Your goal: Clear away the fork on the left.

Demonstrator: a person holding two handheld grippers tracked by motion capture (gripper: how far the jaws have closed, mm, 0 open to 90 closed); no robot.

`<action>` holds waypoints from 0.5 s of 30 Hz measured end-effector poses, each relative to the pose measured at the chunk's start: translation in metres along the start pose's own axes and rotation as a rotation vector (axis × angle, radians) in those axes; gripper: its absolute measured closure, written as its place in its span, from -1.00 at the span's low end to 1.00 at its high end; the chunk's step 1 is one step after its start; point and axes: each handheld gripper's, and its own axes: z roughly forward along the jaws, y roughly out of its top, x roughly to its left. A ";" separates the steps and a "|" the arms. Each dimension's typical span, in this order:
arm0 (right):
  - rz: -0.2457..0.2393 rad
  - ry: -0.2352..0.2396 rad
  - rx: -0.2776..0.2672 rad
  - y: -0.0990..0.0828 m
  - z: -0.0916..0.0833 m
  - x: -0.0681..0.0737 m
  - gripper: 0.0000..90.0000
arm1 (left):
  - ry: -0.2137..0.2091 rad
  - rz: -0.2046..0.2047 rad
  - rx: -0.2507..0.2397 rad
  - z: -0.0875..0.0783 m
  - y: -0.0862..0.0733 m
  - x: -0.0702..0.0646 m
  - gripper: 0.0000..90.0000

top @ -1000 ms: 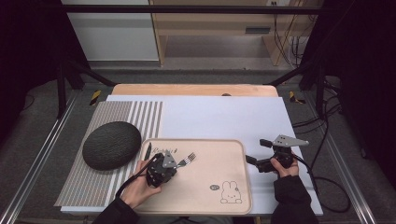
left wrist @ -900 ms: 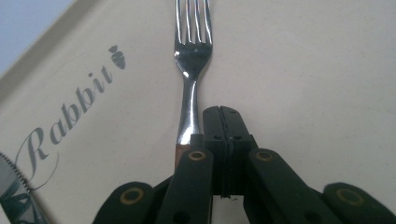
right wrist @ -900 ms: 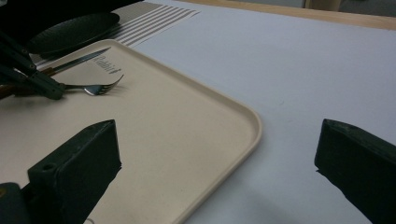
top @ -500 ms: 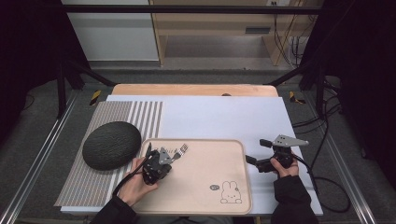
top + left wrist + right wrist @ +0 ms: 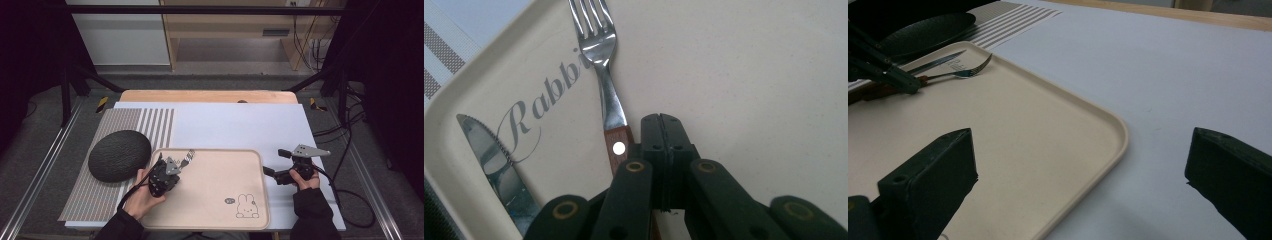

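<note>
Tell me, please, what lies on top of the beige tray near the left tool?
On the tray lie a fork with a wooden handle and a serrated knife, side by side. The shut left tool covers the rest of the fork's handle, and the knife's handle is hidden too.

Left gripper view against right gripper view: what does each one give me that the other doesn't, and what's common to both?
Left gripper view: the grey "Rabbi" lettering on the tray, the knife's serrated edge, the rivet in the fork's wooden handle, and the left gripper with its jaws shut beside that handle.

Right gripper view: the dark round mat, the wooden table edge, and the right gripper with its jaws wide open.

Both: the beige tray, the fork, the knife and the striped mat.
</note>
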 end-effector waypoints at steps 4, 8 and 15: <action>0.001 -0.001 0.000 0.000 0.000 0.000 -0.99 | 0.010 -0.004 0.004 0.000 -0.001 0.002 1.00; 0.002 -0.001 -0.003 0.000 0.000 0.000 -0.99 | 0.015 -0.005 -0.011 0.000 0.001 0.005 1.00; 0.000 -0.001 -0.001 0.000 0.000 0.000 -0.99 | 0.024 -0.011 -0.041 0.005 0.003 0.010 1.00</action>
